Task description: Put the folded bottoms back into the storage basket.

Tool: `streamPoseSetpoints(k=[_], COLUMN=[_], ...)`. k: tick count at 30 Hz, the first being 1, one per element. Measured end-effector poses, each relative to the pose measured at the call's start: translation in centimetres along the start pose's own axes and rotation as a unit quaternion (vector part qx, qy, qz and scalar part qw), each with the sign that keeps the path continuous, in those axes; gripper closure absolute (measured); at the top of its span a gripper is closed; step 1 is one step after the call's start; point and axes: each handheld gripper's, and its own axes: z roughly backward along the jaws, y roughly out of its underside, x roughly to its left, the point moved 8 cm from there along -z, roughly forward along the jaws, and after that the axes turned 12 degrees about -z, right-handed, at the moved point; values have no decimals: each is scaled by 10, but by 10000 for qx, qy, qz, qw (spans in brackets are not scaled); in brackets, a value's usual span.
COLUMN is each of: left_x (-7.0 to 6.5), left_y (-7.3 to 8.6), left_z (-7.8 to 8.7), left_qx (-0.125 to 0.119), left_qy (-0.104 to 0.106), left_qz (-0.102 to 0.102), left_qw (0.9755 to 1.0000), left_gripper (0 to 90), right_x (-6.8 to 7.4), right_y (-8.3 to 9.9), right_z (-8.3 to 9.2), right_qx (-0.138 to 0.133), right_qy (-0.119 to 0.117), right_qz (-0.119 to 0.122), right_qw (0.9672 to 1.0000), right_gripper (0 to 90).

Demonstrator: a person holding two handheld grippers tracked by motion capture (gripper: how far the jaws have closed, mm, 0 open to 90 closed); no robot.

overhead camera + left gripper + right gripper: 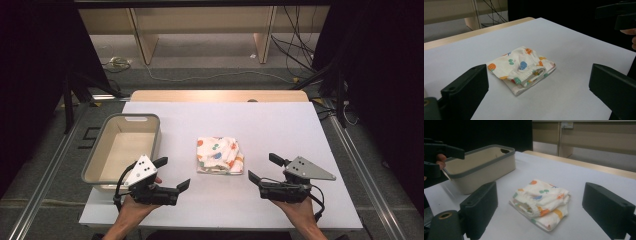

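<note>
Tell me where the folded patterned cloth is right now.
In the high view, the folded patterned cloth lies mid-table on the white sheet, right of the beige bin, between both open grippers.

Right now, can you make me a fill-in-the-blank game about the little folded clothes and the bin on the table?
1. The folded cloth lies on the ____ table.
2. The beige bin holds ____.
3. The left gripper and right gripper both have their jaws ____.
4. The cloth lies ____ the two grippers.

Missing words: white; nothing; open; between
</note>
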Motion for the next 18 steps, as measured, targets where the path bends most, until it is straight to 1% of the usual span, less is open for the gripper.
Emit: streamPoseSetpoints(k=[8, 13, 16, 18], left_x=[0, 0, 1, 2], left_y=[1, 4, 5, 5], left_z=[-2, -4, -5, -6], left_qx=[27, 107, 146, 149], left_qy=[4, 5, -2, -15], left_qz=[0, -12, 3, 61], left_qw=[10000, 9999, 9999, 9999], left_gripper=[23, 23, 23, 23], right_x=[-1, -2, -3, -5], right_y=[-1, -2, -1, -1], right_z=[0, 0, -2, -4], right_qx=[-41, -44, -3, 33], right_qy=[1, 18, 37, 69], right_qz=[11, 37, 57, 71], right_qw=[10000, 10000, 10000, 9999], right_gripper=[145, 155, 158, 160])
